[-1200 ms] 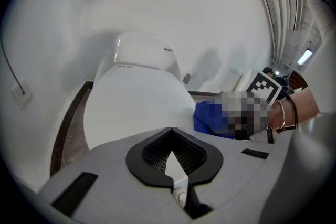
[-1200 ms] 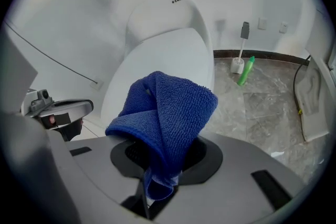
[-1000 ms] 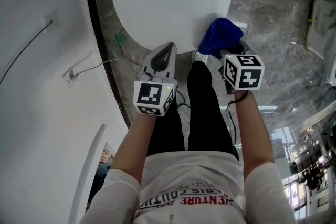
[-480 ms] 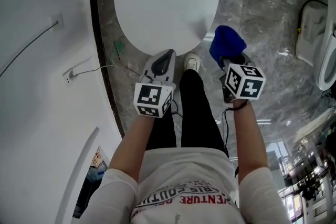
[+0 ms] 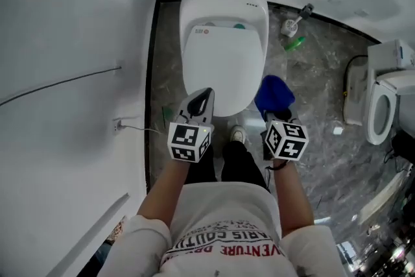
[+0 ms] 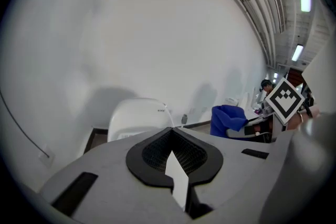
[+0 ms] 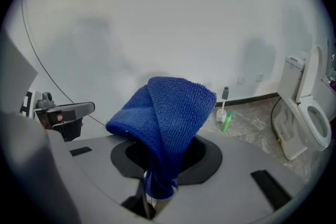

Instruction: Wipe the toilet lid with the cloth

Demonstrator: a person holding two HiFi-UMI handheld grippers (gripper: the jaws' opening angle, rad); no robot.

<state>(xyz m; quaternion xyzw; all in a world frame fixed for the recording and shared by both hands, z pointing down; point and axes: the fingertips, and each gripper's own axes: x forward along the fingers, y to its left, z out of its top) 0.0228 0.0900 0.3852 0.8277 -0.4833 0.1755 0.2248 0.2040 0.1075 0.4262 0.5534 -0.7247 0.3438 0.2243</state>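
The blue cloth (image 7: 168, 118) hangs folded and bunched from the right gripper (image 7: 149, 198). Its jaws are clamped on the cloth's lower end, and the rest of it stands up over the gripper's front. In the head view the cloth (image 5: 274, 95) sits just to the right of the toilet's front end, over the grey marble floor (image 5: 321, 84) and off the toilet lid (image 5: 224, 68). The lid is white, closed and lying flat on the bowl, with the toilet's back against the white wall (image 5: 71, 23).

The left gripper (image 5: 200, 106) has its jaws pressed together with nothing between them. From above, its tip overlaps the lid's front edge, but whether it touches cannot be told. In its own view the left gripper points past the toilet (image 6: 137, 117) toward the wall, with the cloth visible off to the right.

The person stands at the foot of the toilet, one white shoe (image 5: 237, 134) between the two grippers. Behind the toilet, on its right, a toilet brush (image 5: 290, 24) stands in its holder with a green bottle (image 5: 294, 43) lying near it. A second toilet (image 5: 382, 104), its seat raised, stands at the far right. A thin cable (image 5: 58, 83) runs along the wall on the left.
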